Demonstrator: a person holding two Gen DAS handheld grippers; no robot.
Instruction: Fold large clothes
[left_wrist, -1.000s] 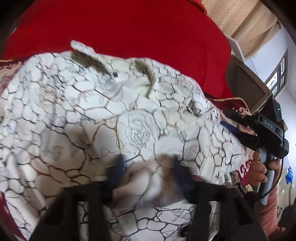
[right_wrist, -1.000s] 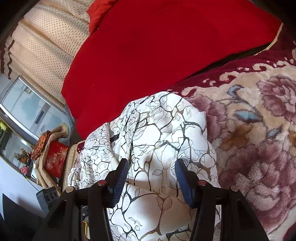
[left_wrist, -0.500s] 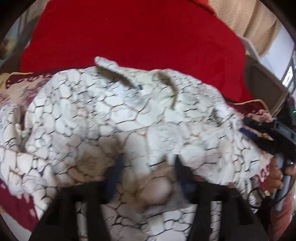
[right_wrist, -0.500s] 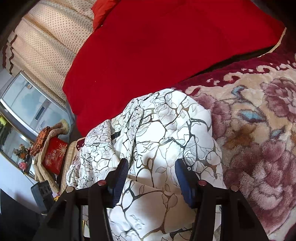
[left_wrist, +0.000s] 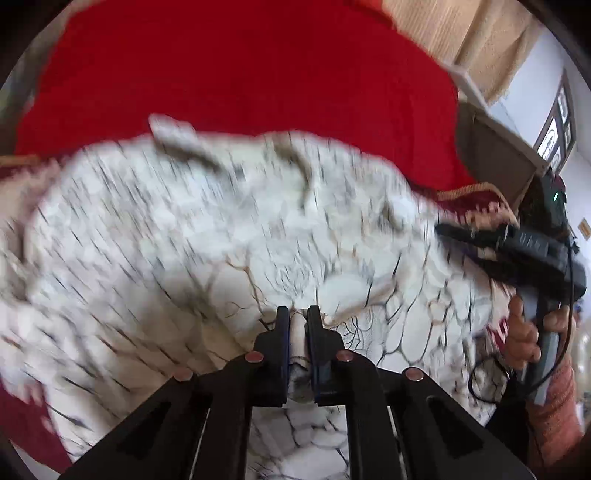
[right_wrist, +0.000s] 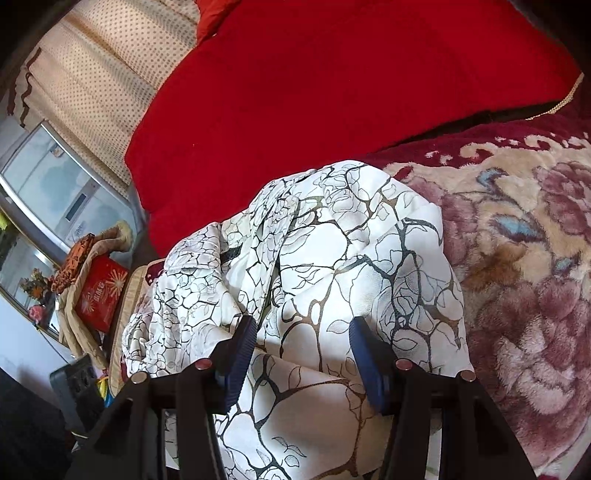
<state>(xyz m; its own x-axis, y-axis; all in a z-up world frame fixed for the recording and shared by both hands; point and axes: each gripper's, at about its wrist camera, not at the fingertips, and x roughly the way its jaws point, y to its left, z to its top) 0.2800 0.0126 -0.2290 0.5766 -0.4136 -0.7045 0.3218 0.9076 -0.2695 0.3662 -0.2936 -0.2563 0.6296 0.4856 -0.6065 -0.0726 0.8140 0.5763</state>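
1. Now pinching a fold of the white cracked-print garment (left_wrist: 207, 236) with the left gripper (left_wrist: 297, 325): jaws just closing, nearly together, a thin ridge of cloth caught between the blue pads.
2. Lying bunched across the floral blanket (right_wrist: 517, 266), the garment, its far side reaching toward the blanket's far edge, where the red cushion (right_wrist: 332, 81) is resting.
3. Showing heavy blur across the left wrist view, so not telling collar from sleeve there; only two loose flaps sticking up near the cushion.
4. Hovering over the garment's right part, the right gripper (right_wrist: 303, 343): jaws about half open, pads straddling cloth and pressing on none of it, holding nothing.
5. Gripping that tool's handle at the right edge of the left wrist view, the person's hand (left_wrist: 524, 336).
6. Judging progress as early: garment rumpled and humped, no flat panel, no clean crease showing.
7. Remaining, by this reading: spreading it flat on the blanket, bringing the sides in, then doubling it over into a tidy stack.
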